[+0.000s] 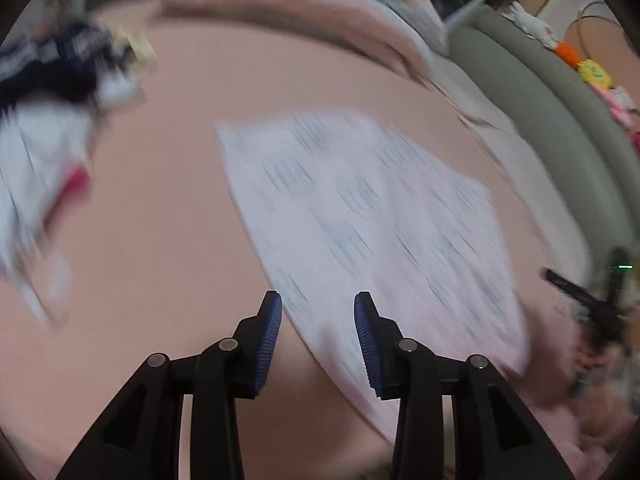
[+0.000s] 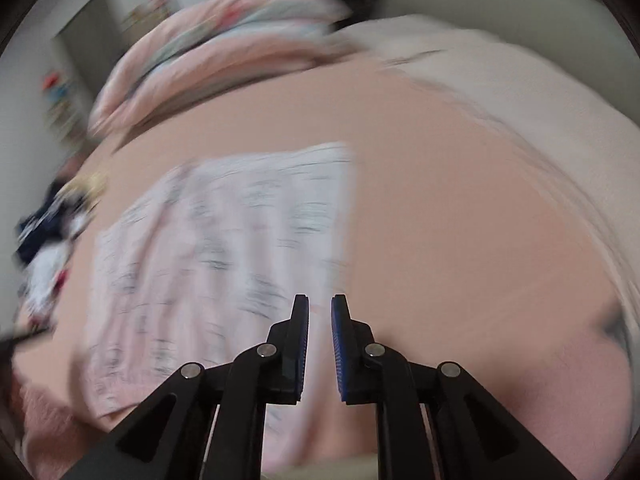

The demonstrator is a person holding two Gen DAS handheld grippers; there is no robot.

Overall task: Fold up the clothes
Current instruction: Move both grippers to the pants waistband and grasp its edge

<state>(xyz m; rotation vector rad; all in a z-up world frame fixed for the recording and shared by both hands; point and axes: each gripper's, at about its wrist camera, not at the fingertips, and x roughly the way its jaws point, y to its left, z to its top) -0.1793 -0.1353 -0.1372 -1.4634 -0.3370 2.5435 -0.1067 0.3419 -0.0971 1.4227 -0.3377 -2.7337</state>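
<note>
Though both views are motion-blurred, the garment (image 1: 360, 216) reads as thin, light, limp printed cloth lying flat on the bed (image 1: 168, 184), just ahead of the left hand-held gripper (image 1: 318, 304) and ahead-left of the right hand-held gripper (image 2: 320, 308). Left jaws spread, right jaws narrowly parted, both empty. Judgement: pinch corners or hems; mid-panel grips will bunch.

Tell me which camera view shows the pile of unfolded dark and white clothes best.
The left wrist view shows the pile of unfolded clothes best: it is large at the left edge, with navy, white and red parts, though blurred. The right wrist view shows the same pile only small and smeared at its left edge, beyond the patterned garment.
</note>
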